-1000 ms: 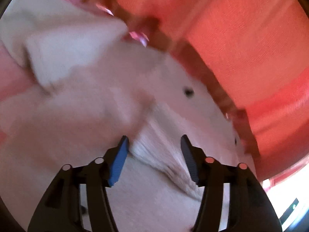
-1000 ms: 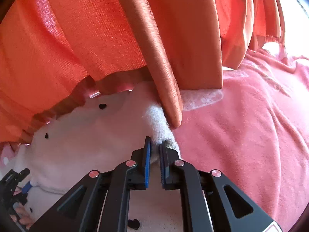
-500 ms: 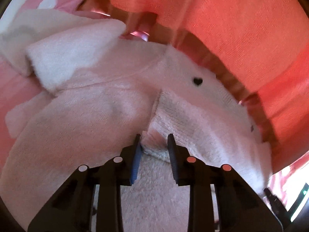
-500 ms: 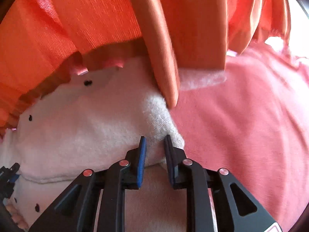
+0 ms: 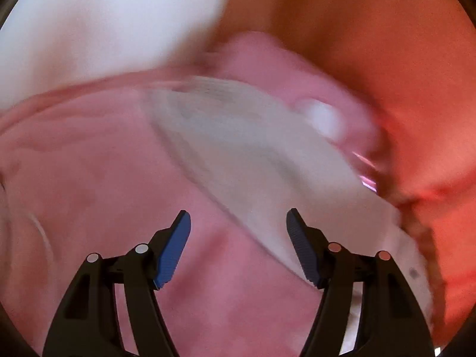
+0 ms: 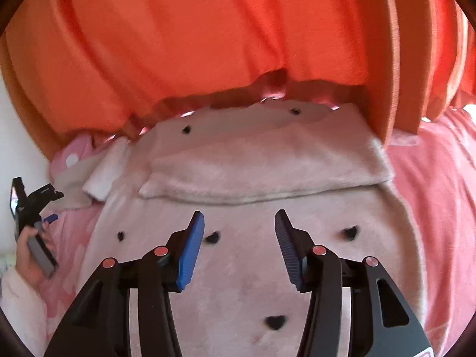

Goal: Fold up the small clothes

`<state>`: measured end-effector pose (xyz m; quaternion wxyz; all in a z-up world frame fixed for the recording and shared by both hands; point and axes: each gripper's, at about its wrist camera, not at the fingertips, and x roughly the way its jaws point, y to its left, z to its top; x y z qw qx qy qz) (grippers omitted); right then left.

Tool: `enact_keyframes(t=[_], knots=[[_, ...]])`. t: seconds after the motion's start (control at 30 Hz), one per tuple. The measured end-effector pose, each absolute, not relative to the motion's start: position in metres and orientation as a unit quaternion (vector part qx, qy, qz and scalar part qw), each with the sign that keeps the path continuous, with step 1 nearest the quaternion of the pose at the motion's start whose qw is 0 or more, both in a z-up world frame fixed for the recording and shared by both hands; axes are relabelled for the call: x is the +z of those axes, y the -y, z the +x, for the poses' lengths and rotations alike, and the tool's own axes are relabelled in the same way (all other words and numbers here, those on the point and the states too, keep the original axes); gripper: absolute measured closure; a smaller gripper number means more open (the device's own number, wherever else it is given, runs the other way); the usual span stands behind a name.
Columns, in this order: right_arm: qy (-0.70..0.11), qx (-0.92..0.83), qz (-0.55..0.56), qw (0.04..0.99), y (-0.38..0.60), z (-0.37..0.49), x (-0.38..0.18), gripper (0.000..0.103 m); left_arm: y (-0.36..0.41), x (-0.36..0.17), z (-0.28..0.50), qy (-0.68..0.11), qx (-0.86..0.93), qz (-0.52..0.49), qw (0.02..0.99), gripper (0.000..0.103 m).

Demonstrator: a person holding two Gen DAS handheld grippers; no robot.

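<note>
A small fluffy white garment with black heart spots lies on the pink blanket, its far part folded over towards me. My right gripper hangs open and empty just above it, short of the fold edge. My left gripper is open and empty; its view is blurred and shows a pale sleeve running across the pink blanket. The left gripper also shows at the far left of the right wrist view, in a hand, beside the garment.
An orange curtain hangs along the far side and its hem touches the garment's far edge. The pink blanket spreads to the right. A pink item with white dots lies at the far left. A white wall is behind.
Both grippers have opened and let go of the folded part of the garment. The right one drew back. The left one swung off to the left side.
</note>
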<state>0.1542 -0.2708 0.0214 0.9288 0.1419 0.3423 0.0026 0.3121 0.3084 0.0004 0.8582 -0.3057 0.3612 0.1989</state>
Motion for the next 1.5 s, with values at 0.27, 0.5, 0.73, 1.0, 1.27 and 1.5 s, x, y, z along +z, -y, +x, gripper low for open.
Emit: enact_keyframes(t=[0.27, 0.5, 0.73, 1.0, 1.27, 1.5], knots=[[-0.382, -0.012, 0.139, 0.914, 0.271, 0.173, -0.002, 0.053, -0.349, -0.021, 0.343, -0.375, 0.207, -0.323, 0.844, 0.059], [-0.37, -0.022, 0.151, 0.916, 0.278, 0.171, 0.002, 0.053, -0.272, 0.067, 0.341, -0.291, 0.11, -0.269, 0.911, 0.1], [-0.355, -0.041, 0.166, 0.919, 0.296, 0.17, 0.007, 0.052, -0.07, 0.167, 0.318, -0.231, -0.14, -0.205, 0.941, 0.103], [-0.364, -0.064, 0.191, 0.909, 0.332, 0.17, -0.003, 0.052, 0.021, 0.062, 0.309, -0.361, -0.153, -0.222, 0.893, 0.066], [-0.364, -0.057, 0.189, 0.91, 0.33, 0.17, -0.001, 0.048, -0.234, -0.001, 0.313, -0.346, 0.1, -0.379, 0.853, 0.041], [-0.373, -0.046, 0.148, 0.915, 0.295, 0.178, -0.004, 0.048, -0.357, -0.022, 0.315, -0.313, 0.155, -0.502, 0.792, 0.031]])
